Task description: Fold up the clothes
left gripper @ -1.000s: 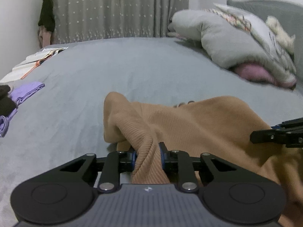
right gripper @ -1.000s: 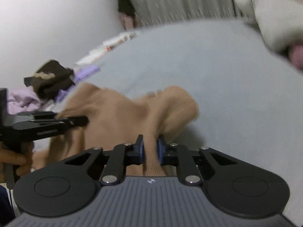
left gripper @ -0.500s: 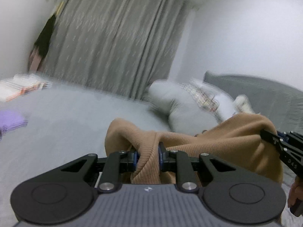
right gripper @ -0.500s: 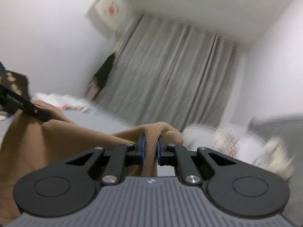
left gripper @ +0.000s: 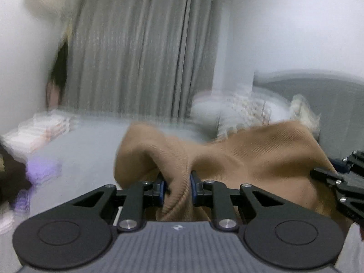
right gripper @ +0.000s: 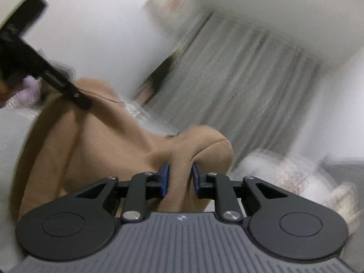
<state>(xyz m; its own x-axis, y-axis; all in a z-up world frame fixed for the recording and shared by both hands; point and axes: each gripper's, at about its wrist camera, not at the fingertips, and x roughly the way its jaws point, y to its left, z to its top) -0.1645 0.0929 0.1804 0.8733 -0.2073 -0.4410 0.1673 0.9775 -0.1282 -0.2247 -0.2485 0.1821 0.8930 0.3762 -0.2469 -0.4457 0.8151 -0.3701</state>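
Note:
A tan ribbed garment (left gripper: 250, 154) hangs lifted between both grippers above the grey bed (left gripper: 86, 150). My left gripper (left gripper: 177, 182) is shut on a bunched fold of it. The right gripper (left gripper: 336, 182) shows at the right edge of the left wrist view, at the garment's other end. In the right wrist view the garment (right gripper: 102, 147) stretches to the upper left, where the left gripper (right gripper: 79, 100) pinches it. My right gripper (right gripper: 180, 175) is tilted; its jaws are opening, with a thick fold filling the gap and touching both pads.
A grey duvet and patterned pillows (left gripper: 238, 111) are piled by the grey headboard (left gripper: 318, 91). Purple clothes (left gripper: 43, 170) and a white folded stack (left gripper: 38, 134) lie on the bed's left side. Grey curtains (left gripper: 141, 56) hang behind, with a dark garment (left gripper: 59, 68) beside them.
Both grippers have risen and carried the tan garment off the bed. The right wrist view has rolled to a tilt, and its jaws stand wider around the fold than before.

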